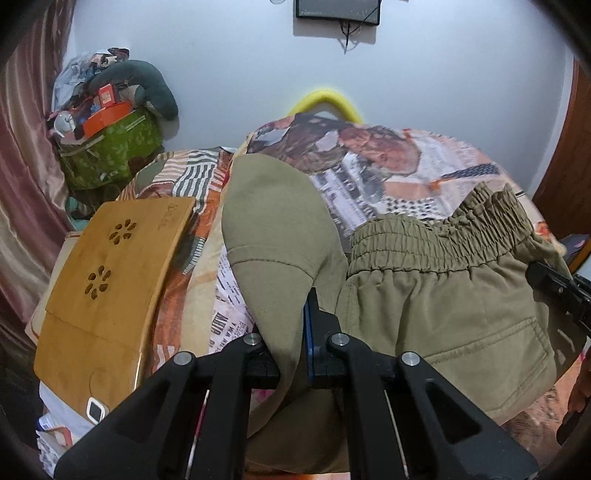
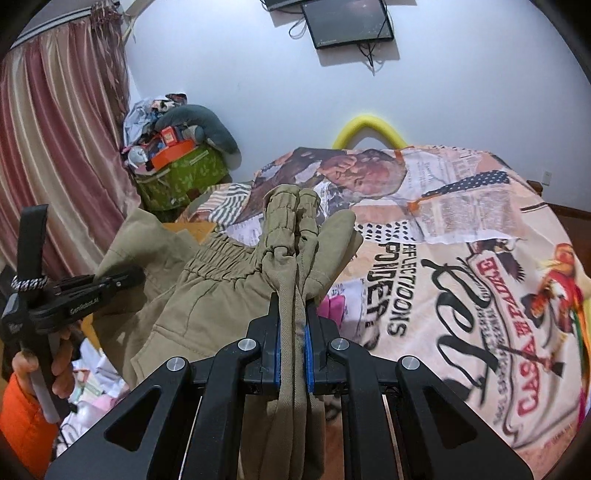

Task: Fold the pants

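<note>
Olive-green pants (image 1: 443,306) lie over a bed covered with a printed sheet (image 1: 388,173), their elastic waistband (image 1: 436,236) facing up. My left gripper (image 1: 295,332) is shut on a fold of a pant leg (image 1: 273,229) that rises in front of it. My right gripper (image 2: 293,332) is shut on a bunched strip of the same pants (image 2: 291,236), whose gathered waistband end stands up beyond the pads. In the right wrist view the left gripper (image 2: 122,278) shows at the left, held by a hand (image 2: 29,369) in an orange sleeve.
A bamboo lap tray (image 1: 110,277) lies on the bed's left side. A green box piled with clutter (image 1: 110,155) stands by the pink curtain (image 1: 22,184). A yellow foam tube (image 2: 369,129) arches behind the bed, and a dark screen (image 2: 347,22) hangs on the wall.
</note>
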`<state>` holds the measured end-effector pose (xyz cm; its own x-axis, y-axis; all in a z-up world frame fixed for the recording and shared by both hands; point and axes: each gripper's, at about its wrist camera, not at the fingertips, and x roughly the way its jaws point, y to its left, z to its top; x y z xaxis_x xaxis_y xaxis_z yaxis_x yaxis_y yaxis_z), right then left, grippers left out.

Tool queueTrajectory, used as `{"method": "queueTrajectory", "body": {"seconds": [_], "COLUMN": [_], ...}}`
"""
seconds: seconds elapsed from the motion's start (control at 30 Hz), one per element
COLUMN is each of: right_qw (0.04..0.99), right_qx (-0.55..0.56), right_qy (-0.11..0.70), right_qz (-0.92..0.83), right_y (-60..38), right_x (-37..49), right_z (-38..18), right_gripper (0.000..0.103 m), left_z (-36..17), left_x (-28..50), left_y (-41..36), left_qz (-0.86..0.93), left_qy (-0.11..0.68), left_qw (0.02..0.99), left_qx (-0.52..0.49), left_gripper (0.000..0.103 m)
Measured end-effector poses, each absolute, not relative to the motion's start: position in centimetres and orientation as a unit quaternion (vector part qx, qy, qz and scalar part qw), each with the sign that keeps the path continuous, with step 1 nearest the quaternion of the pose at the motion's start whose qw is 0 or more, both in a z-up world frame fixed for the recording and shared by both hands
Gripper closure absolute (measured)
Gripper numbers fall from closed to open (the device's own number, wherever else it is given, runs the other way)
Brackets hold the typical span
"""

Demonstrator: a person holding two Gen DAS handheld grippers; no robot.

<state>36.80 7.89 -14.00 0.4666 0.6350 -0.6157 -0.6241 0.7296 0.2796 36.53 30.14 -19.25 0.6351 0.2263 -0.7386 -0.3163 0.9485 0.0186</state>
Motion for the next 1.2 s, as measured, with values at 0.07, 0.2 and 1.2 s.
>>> {"method": "queueTrajectory", "body": {"seconds": [0.07, 0.2, 1.2], "right_qw": [0.854, 0.85, 0.853], "right_qx": [0.005, -0.011, -0.062], "right_qy": [0.369, 0.379, 0.395], "right_qz": [0.366, 0.367, 0.336], "right_y": [8.8, 10.1, 6.2], "right_x": [37.5, 38.5, 32.6], "right_z": [-15.0, -17.3, -12.9], "right_gripper": [0.095, 0.095, 0.06], "left_z": [-20.6, -24.0, -19.4], "left_x": [37.6, 38.9, 30.1], "left_y": [30.8, 32.6, 29.9], "left_qz": [0.156, 0.164, 0.174], "left_qy": [0.406, 0.419, 0.427], "left_qw": [0.899, 0.889, 0.886], "left_qx": [-0.056, -0.081, -0.053], "left_gripper": [0.096, 0.096, 0.04]}}
